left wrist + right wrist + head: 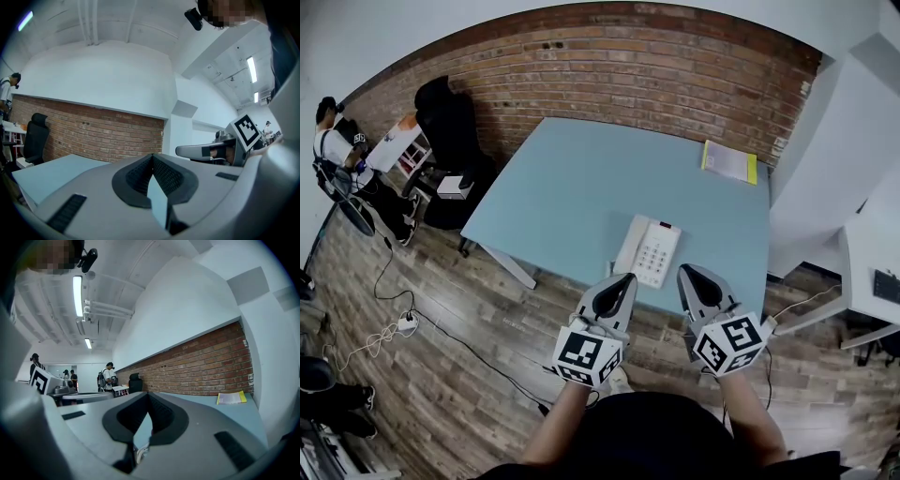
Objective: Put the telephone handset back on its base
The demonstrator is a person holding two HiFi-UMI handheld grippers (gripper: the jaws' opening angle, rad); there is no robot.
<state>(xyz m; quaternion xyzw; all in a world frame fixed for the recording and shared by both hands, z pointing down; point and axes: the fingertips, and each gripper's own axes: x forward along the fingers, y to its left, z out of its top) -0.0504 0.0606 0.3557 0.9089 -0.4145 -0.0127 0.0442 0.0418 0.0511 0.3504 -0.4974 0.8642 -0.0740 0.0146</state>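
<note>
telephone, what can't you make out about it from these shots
Head view: the telephone is too small to tell whether its handset is seated or loose.
Left gripper view: the telephone is hidden below the left gripper body.
Right gripper view: it is likewise hidden below the right gripper.
Cord: too thin to see in any view.

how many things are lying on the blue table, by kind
white push-button desk telephone: 1
flat yellow-edged paper booklet: 1
total: 2
</note>
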